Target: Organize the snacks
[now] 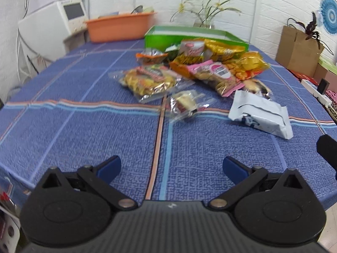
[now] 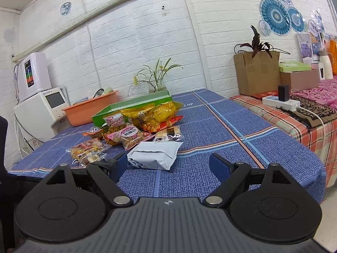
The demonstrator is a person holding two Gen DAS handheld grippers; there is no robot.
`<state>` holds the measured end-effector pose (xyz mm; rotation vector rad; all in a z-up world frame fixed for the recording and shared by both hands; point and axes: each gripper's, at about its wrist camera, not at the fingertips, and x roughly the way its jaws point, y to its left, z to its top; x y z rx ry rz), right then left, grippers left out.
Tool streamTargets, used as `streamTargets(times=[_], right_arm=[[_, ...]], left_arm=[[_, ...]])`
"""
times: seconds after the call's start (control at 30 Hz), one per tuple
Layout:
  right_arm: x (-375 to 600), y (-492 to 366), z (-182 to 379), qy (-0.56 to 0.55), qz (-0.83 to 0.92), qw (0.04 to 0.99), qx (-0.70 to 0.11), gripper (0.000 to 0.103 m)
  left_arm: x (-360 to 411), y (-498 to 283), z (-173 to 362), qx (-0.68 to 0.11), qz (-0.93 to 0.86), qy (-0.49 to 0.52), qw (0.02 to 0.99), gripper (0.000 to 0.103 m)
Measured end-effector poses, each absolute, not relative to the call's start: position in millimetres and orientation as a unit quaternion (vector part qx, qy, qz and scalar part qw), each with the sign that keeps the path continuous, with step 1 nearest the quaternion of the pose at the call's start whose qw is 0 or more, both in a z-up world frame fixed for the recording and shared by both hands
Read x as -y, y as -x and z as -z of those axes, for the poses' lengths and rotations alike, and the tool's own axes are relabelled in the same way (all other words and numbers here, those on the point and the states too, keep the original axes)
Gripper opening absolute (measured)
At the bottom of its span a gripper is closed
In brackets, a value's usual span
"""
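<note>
A heap of snack packets (image 1: 206, 63) (image 2: 139, 130) lies on the blue checked tablecloth (image 1: 84, 126) (image 2: 231, 130), in front of a shallow green box (image 1: 195, 34) (image 2: 134, 106). A white packet (image 1: 261, 113) (image 2: 153, 155) lies nearest, apart from the heap. A small clear packet (image 1: 187, 104) (image 2: 92, 158) and a clear bag of yellow crisps (image 1: 149, 82) lie at the heap's near left. My left gripper (image 1: 171, 167) hangs open over bare cloth near the table's front edge. My right gripper (image 2: 168, 164) is open too, just short of the white packet, with nothing between its fingers.
An orange basin (image 1: 120, 27) (image 2: 90, 110) stands at the table's far left by white appliances (image 2: 40, 109). A glass vase with a plant (image 2: 157, 84) stands behind the box. To the right, a second table holds a cardboard box (image 2: 256, 76), a power strip (image 2: 280, 102) and other boxes.
</note>
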<state>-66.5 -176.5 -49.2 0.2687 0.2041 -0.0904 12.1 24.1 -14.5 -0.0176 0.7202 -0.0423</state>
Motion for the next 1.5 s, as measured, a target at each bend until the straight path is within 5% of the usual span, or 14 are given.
streamTargets(times=[1.5], right_arm=[[181.3,60.5,63.3,-0.205,-0.034,0.968,-0.139,0.103]], left_arm=[[-33.0,1.1,2.1,-0.318,0.065,0.058,0.944,0.103]])
